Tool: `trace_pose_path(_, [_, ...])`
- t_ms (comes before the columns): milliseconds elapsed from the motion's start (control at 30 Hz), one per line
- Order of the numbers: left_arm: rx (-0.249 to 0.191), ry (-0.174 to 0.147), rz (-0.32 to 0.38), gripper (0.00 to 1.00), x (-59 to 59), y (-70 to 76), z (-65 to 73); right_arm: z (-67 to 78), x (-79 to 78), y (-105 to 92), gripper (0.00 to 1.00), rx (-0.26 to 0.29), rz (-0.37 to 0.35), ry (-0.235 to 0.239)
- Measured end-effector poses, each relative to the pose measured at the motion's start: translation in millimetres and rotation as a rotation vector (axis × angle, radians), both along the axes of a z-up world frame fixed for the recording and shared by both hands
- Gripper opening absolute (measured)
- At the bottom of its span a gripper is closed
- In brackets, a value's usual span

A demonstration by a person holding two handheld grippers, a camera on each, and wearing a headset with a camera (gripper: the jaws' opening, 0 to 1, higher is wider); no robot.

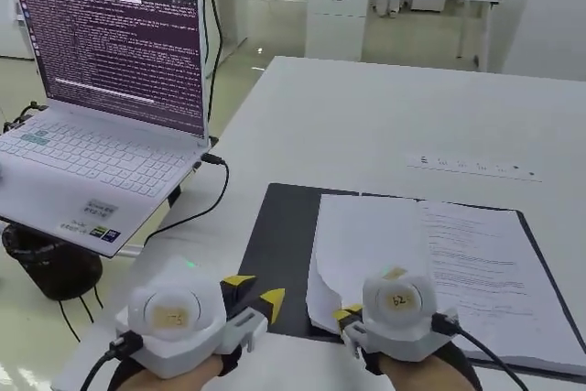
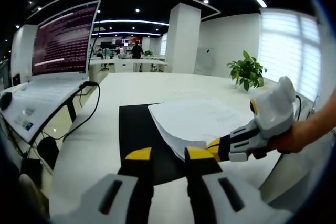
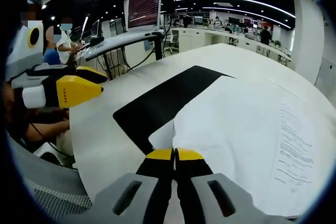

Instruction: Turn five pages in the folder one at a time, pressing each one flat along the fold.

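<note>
White table (image 1: 366, 107), open laptop (image 1: 101, 116) to its left. Black folder (image 1: 284, 254) lies open at the table's near edge, with one page (image 1: 366, 235) curled up off the stack. Right gripper (image 1: 348, 316): jaws pressed together on that page's near-left corner. Left gripper (image 1: 256, 290): jaws spread, holding nothing, just left of the right one.

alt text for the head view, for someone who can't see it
The right gripper pinches the near corner of a lifted page in an open black folder on a white table. The left gripper hovers open beside it; an open laptop sits at left.
</note>
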State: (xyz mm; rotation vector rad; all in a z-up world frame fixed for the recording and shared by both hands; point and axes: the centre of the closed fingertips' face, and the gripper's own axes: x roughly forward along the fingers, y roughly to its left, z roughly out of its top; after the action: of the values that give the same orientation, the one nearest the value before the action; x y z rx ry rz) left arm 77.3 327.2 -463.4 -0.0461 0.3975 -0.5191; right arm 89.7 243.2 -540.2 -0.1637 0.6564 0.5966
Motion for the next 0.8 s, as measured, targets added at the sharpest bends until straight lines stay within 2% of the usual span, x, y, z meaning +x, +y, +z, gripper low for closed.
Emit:
trace_pose_path(167, [0.003,0.016,-0.009,0.22,-1.5,-2.6,-6.1,-8.0,0.9,3.7,0.0,-0.018,0.014,0.012])
trace_pose_path(433, [0.007,0.026,-0.03,0.22,-0.6,-12.0,-10.5,-17.1,-8.6,11.2,0.07,0.011,0.034,0.053])
trace_pose_path(567, [0.008,0.026,-0.036,0.21,0.3,-15.0,-9.5,-15.3,-11.2,12.5,0.08,0.03,0.029,0.051])
trace_pose_path(700, [0.016,0.029,-0.052,0.22,2.6,-20.0,-11.8,-12.0,-14.3,14.0,0.14,0.079,0.021,0.056])
trace_pose_path(800, [0.029,0.036,-0.078,0.21,6.0,-26.8,-16.3,-8.7,-16.1,11.6,0.14,0.1,0.017,0.053])
